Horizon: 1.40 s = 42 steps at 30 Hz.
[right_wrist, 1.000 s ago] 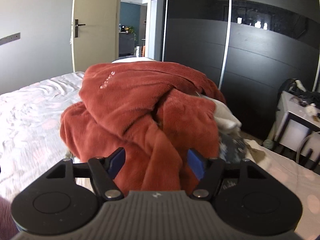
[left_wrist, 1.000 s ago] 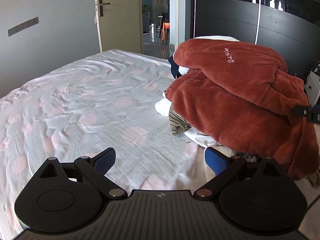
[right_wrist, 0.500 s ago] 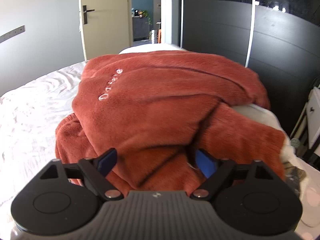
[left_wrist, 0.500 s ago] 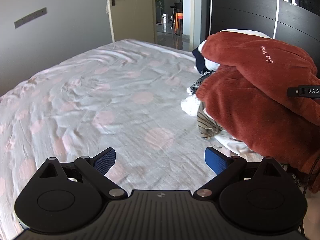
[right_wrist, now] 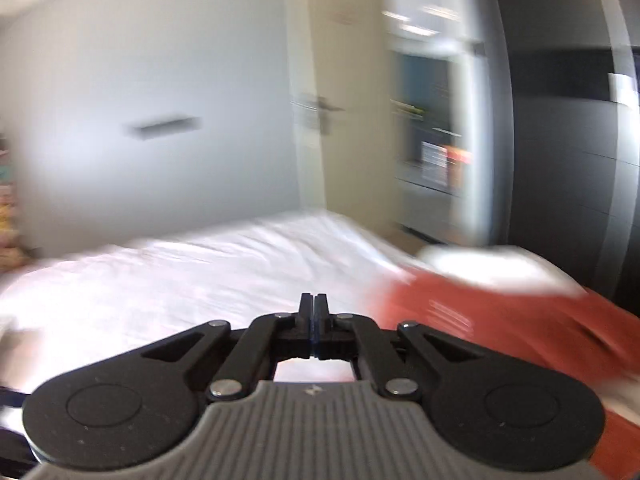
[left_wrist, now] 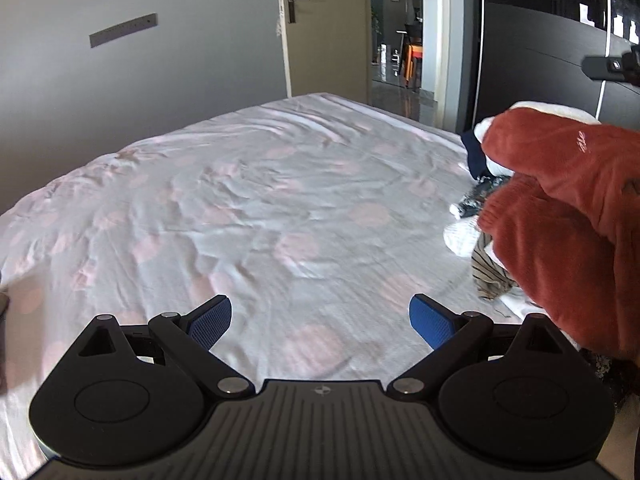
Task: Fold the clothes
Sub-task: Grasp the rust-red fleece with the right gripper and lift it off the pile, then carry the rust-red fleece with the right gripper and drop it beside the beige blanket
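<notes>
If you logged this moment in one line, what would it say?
left gripper open, empty | right gripper shut, grasp unclear | fluffy rust-red garment unfolded on pile

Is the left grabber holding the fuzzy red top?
No, the left gripper is wide open above the bare bedsheet, and the red fleece top sits off to its right.

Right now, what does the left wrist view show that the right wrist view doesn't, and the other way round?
Only the left wrist view shows the left gripper, fingers spread wide over the spotted bedsheet, plus a striped garment and a dark blue item tucked under the pile. Only the right wrist view, heavily blurred, shows the right gripper with fingers pressed together; nothing visible between them. Both show the rust-red fleece garment, the bed, the grey wall and the doorway.
</notes>
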Each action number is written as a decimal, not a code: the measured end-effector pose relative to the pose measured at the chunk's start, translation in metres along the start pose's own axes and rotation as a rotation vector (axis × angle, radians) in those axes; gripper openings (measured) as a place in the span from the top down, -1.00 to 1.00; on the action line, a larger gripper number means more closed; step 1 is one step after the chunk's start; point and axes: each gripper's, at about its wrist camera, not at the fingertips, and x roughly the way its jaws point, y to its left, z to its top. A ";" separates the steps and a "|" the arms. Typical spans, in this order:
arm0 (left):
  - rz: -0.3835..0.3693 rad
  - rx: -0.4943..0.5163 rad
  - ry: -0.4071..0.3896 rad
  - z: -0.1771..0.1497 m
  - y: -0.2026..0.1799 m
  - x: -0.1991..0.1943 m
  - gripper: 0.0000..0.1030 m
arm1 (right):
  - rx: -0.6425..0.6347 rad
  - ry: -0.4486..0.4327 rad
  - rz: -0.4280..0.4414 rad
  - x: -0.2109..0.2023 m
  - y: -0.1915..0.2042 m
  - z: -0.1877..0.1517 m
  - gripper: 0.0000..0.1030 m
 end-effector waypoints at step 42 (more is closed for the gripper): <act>0.171 -0.190 0.160 -0.043 0.136 0.003 -0.89 | 0.333 0.047 -0.387 0.019 -0.113 -0.006 0.62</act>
